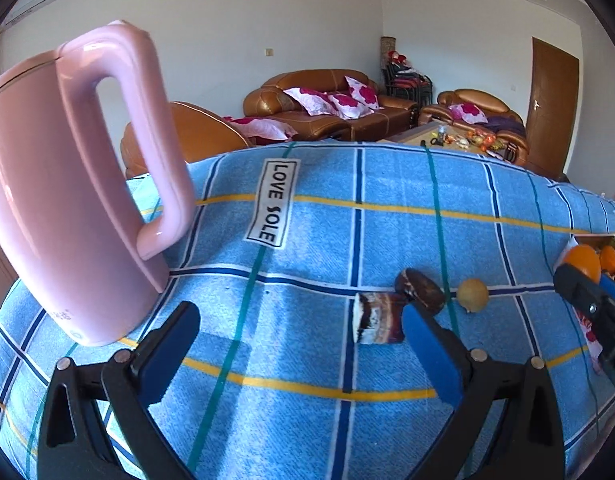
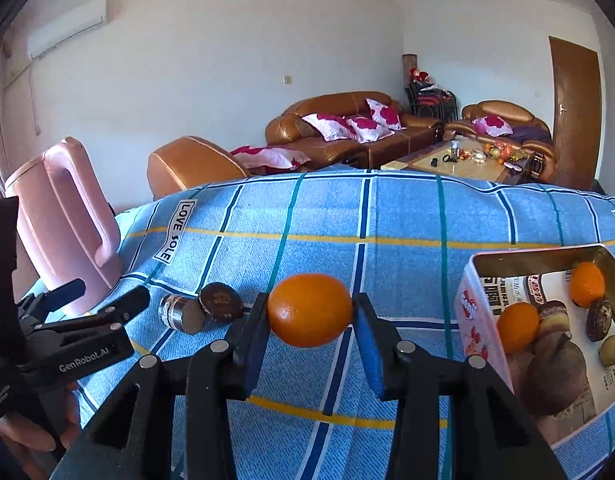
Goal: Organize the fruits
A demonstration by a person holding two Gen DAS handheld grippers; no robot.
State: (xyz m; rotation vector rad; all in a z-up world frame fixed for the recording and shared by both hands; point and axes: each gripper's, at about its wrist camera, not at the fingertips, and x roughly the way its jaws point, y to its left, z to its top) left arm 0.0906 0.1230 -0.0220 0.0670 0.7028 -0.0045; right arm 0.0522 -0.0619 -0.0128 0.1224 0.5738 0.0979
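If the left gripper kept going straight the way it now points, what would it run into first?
Probably the blue checked cloth: the left gripper is open, tilted downward, with only bare fabric between its fingers. The striped cake slice lies just inside its right finger and might be grazed; depth is hard to judge.

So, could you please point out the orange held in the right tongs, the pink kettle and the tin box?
orange (image 2: 309, 310): right wrist view, middle of its skin.
pink kettle (image 1: 51, 208): left wrist view, side of its body.
tin box (image 2: 481, 322): right wrist view, its near outer wall.
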